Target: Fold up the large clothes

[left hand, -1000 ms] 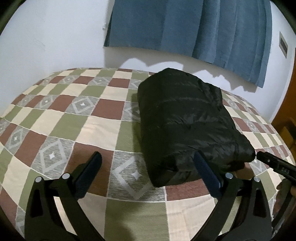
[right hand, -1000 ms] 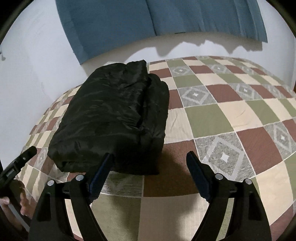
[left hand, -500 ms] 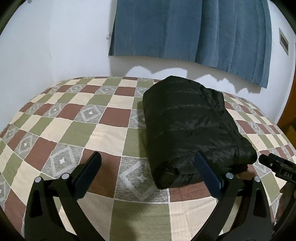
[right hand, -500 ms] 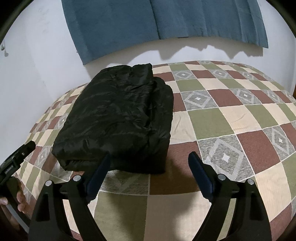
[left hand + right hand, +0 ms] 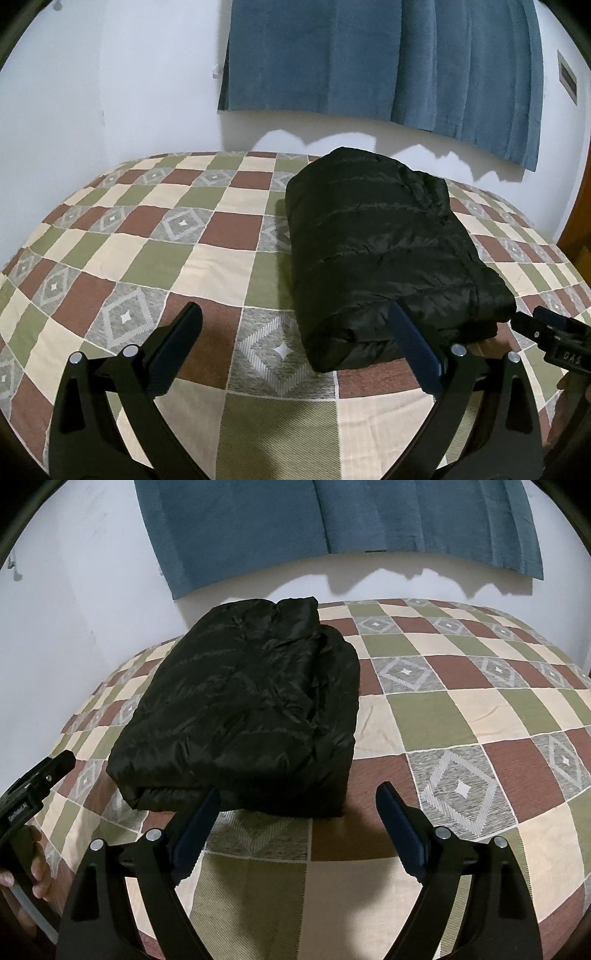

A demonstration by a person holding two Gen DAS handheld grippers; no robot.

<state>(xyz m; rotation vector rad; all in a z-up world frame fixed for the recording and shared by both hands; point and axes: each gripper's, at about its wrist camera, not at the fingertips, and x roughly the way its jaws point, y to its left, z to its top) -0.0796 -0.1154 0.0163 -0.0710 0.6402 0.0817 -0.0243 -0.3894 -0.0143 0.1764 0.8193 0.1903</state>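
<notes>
Black quilted puffer jacket [image 5: 384, 254], folded, on checked bedspread [image 5: 155, 258], left gripper [image 5: 295, 343] & right gripper [image 5: 298, 819] wide open, holding nothing, blue curtain [image 5: 388, 55] behind.

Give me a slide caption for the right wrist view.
Open right gripper hovers before a folded black puffer jacket on the checkered bedspread.

Checkered bed [image 5: 207, 258] bears a folded black puffer jacket [image 5: 380, 254]; nothing else visible.
</notes>
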